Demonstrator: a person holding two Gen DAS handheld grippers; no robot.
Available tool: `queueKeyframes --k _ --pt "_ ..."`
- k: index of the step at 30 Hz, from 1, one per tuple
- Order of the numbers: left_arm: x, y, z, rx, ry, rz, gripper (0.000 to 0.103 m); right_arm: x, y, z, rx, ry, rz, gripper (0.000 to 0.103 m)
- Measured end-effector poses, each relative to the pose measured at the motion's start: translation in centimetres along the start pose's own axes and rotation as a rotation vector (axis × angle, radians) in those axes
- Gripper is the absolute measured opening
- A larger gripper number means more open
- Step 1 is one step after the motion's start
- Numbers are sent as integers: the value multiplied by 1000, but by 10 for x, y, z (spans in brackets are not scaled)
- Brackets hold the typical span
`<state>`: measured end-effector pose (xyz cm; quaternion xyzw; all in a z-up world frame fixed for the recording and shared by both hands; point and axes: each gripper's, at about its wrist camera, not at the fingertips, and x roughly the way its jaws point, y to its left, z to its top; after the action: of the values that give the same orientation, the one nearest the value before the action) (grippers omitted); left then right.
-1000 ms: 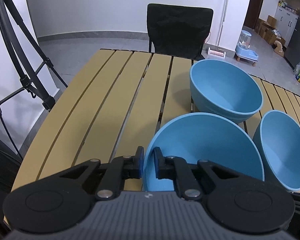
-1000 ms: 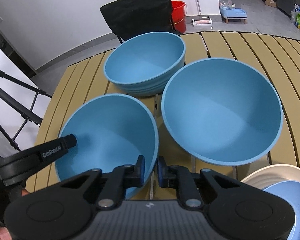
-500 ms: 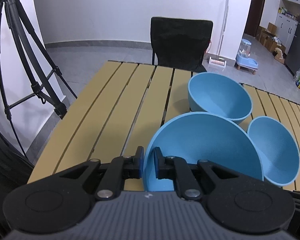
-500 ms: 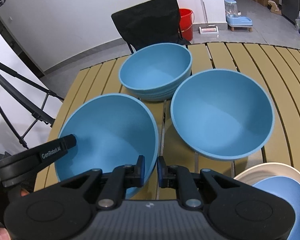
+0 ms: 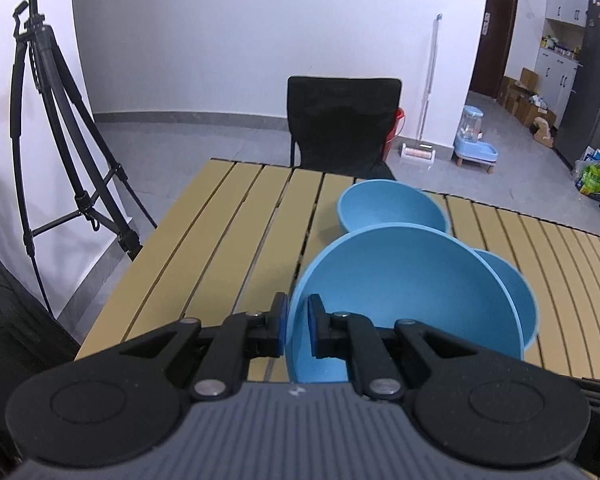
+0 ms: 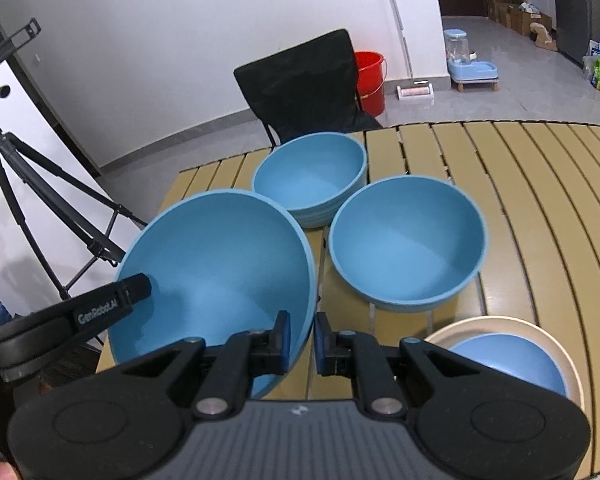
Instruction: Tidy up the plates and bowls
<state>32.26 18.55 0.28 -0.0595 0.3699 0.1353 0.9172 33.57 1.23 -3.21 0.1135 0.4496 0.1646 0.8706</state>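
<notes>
A: Gripping the big blue bowl [image 6: 216, 276] by its rim on two sides looks right to me: the left gripper [image 5: 298, 326] is pinched narrow on the left wall, the right gripper [image 6: 302, 340] likewise on the right wall, and the bowl hangs clear above the slatted table [image 6: 540, 208].

B: How will it handle?

A: Stiff, thin-walled, probably light plastic or melamine, and smooth, so I'd guess it could slip from a single pinch. Two opposite holds low on the rim steady it.

B: What does each camera add?

A: The right wrist shows the nested bowl stack [image 6: 312, 180] at the far edge, a second loose bowl [image 6: 408, 244] beside it, and a cream plate [image 6: 568, 360] holding a blue dish. The left wrist misses the plate, but shows the bare slats to the left.
</notes>
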Motion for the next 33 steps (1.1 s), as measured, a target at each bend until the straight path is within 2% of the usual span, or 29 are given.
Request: queueKeyframes --k 8,14,25,33 --pt "-33 -25 -7 16 -34 -29 11 -34 -17 -9 15 -46 -8 11" --pt "-50 -59 -13 51 -51 -68 11 -61 -43 -15 48 -94 -23 11" --pt "-60 -145 -34 136 -47 -154 11 -97 -125 -29 146 -159 -86 9" --pt "-56 -206 -52 179 -28 -217 11 -111 -191 -37 220 -173 -132 9"
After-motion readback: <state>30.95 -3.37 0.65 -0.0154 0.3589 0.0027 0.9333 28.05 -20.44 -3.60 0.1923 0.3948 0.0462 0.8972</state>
